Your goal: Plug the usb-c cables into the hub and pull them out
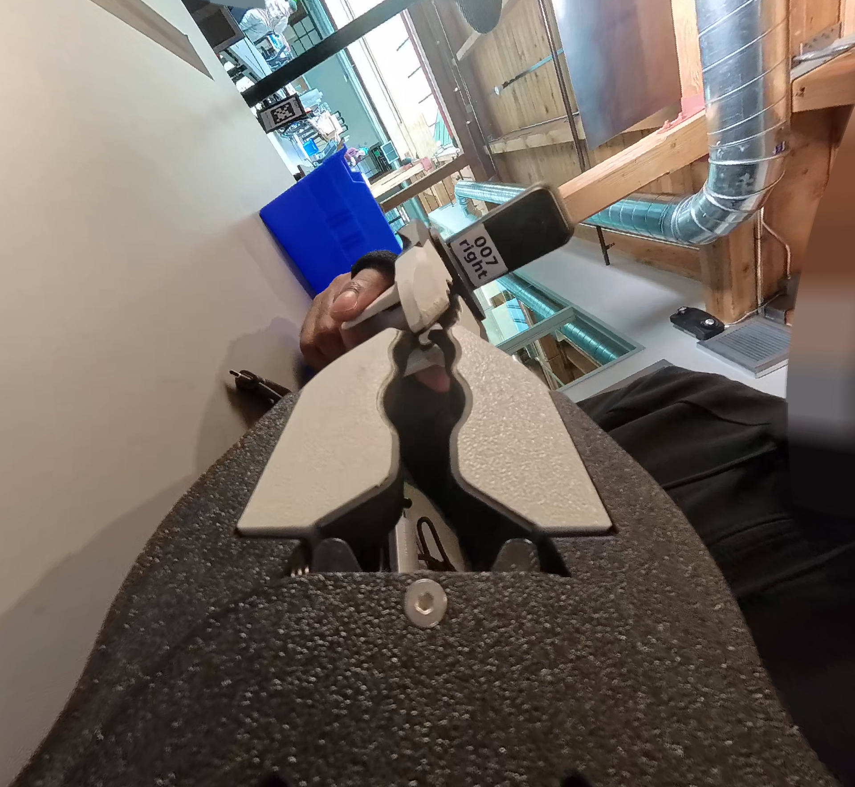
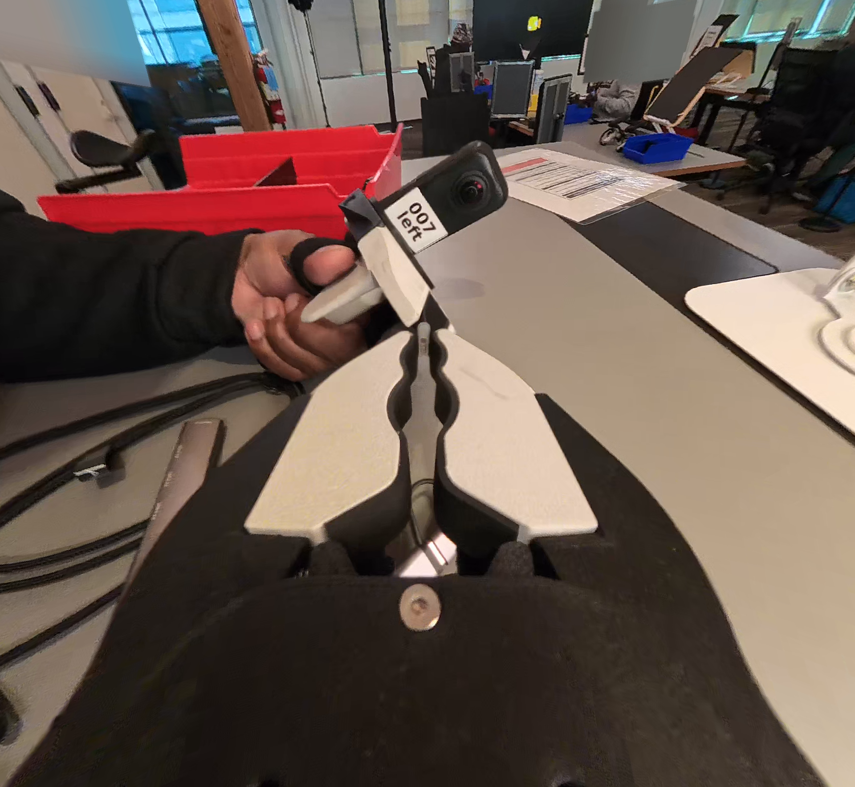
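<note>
Open office/lab – desks (image 2: pixel 601 348), monitor (image 2: pixel 534 6), parts bins (image 2: pixel 277 191), exposed ducts (image 1: pixel 740 117).

Left gripper (image 1: pixel 423 339): fingers nearly together, tips facing the right gripper | Right gripper (image 2: pixel 423 334): fingers nearly together, tips meeting the left | Each gripped by a bare hand (image 2: pixel 287 302)

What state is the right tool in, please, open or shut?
Shut: the right tool has its jaws nearly meeting, with a thin grey strip between them.
</note>
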Demonstrator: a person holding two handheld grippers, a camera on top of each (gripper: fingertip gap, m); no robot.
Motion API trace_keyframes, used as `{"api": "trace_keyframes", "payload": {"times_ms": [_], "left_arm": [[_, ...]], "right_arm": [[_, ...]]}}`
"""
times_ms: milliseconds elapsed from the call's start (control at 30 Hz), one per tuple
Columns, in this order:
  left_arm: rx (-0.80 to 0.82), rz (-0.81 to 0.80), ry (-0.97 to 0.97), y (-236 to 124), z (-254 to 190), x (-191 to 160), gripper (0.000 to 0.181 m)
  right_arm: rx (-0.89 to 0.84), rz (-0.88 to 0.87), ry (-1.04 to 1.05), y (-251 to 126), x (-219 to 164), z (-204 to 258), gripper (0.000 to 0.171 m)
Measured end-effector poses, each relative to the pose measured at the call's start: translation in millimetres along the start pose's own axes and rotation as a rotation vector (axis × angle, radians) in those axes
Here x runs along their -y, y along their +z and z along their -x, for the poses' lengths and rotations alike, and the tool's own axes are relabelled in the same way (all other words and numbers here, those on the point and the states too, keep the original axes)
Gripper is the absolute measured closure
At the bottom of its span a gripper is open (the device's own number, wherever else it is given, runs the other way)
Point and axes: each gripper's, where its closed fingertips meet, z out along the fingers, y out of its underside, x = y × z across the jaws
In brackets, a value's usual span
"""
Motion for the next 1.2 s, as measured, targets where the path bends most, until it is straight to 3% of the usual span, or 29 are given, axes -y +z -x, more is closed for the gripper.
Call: {"api": "trace_keyframes", "payload": {"times_ms": [200,433,767,967,1200], "left_arm": [[0.021,0.015,0.023,1,1,-2,0.169],[0.005,-0.005,0.042,-1,-2,1,0.179],[0.056,-0.029,0.091,-3,2,6,0.181],[0.017,-0.077,0.148,-7,-5,16,0.181],[0.000,-0.095,0.203,-8,-9,21,0.181]], "right_arm": [[0.018,0.008,0.082,2,-4,-3,0.166],[0.000,0.013,0.085,4,-4,-5,0.154],[-0.069,0.033,-0.015,5,-6,-7,0.149],[-0.174,-0.051,-0.087,-6,5,-18,0.148],[-0.218,-0.014,-0.176,-9,0,-20,0.148]]}}
